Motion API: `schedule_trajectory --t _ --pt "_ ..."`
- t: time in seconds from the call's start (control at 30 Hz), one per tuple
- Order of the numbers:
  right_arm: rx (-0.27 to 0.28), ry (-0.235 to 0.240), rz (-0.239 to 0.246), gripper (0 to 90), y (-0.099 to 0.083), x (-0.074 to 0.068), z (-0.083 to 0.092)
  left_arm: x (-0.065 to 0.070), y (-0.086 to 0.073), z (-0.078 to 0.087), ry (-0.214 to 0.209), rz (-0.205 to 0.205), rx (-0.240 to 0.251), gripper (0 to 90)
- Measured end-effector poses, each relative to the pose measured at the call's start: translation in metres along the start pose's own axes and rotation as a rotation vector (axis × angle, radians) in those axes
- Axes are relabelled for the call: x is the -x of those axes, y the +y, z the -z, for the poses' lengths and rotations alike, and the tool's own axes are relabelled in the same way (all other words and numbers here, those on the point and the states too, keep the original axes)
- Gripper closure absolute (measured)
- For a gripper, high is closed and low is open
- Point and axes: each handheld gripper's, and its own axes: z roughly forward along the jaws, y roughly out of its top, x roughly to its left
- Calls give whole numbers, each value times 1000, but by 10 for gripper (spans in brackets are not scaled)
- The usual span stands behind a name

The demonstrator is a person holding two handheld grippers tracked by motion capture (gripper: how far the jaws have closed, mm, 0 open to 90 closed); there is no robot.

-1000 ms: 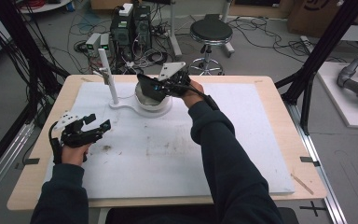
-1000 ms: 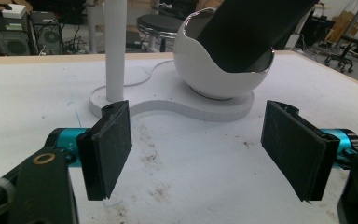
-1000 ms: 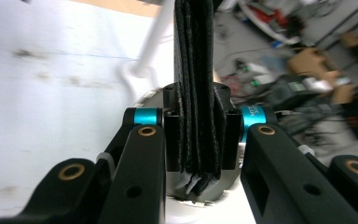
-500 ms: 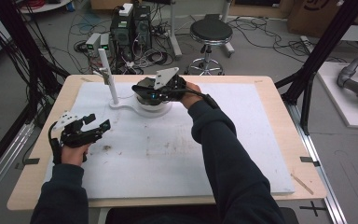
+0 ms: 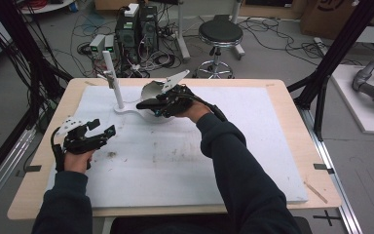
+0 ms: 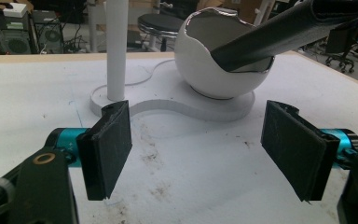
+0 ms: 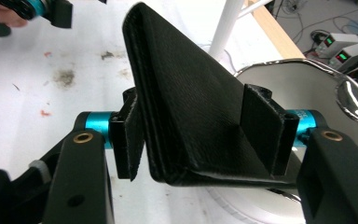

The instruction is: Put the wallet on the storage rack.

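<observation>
Even, fairly bright overhead room light, no hard shadows; soft shade under the forearms in high view. White table cover [image 5: 253,146] reads bright, near blown out. High view soft, low-res, slight wide-angle bend at edges. Gripper views sharper mid-range; glare along the white bowl [image 6: 214,65] rim. Black wallet [image 7: 191,107] up close shows grain but dark, low contrast; backgrounds blurry.

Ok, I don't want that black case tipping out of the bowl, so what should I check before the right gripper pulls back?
1. Black case in the white bowl: ok, one end inside, leaning on the rim.
2. Right gripper released: jaws have just been opening, case between them; looks ok.
3. Bowl seated on its stand: ok.
4. Case stable unsupported: cannot tell.
5. Left gripper open, empty, apart from the bowl: ok.
</observation>
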Motion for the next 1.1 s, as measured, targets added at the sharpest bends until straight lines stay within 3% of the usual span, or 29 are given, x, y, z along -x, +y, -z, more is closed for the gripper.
schedule_trajectory --t 0.33,0.8,1.1 --pt "5 41 -84 355 -4 5 -2 0 0 0 -1 2 5 244" --pt "4 14 -92 335 -7 4 -2 0 0 0 -1 1 0 244" --pt "21 38 -120 326 -10 2 3 0 -1 -1 -2 -3 -6 244"
